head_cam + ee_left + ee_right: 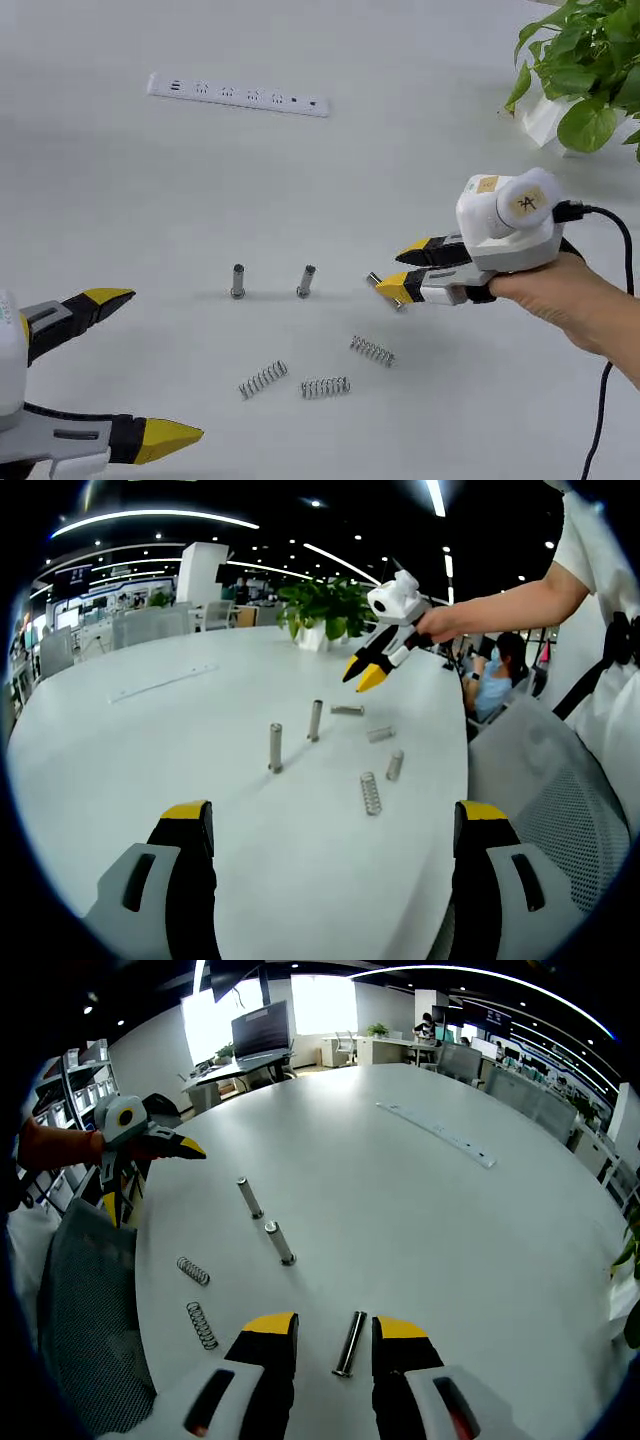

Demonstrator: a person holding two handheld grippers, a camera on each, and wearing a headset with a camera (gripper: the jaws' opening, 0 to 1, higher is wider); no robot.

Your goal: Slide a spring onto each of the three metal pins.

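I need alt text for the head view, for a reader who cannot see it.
A hand holds the right tongs, open, at a metal pin lying on a white table. Two more pins stand upright to the left, with three loose springs in front of them; the left tongs are open at lower left.

A white power strip [238, 95] lies near the far edge of the table [120, 200]; a potted plant [585, 60] stands by its far right edge.
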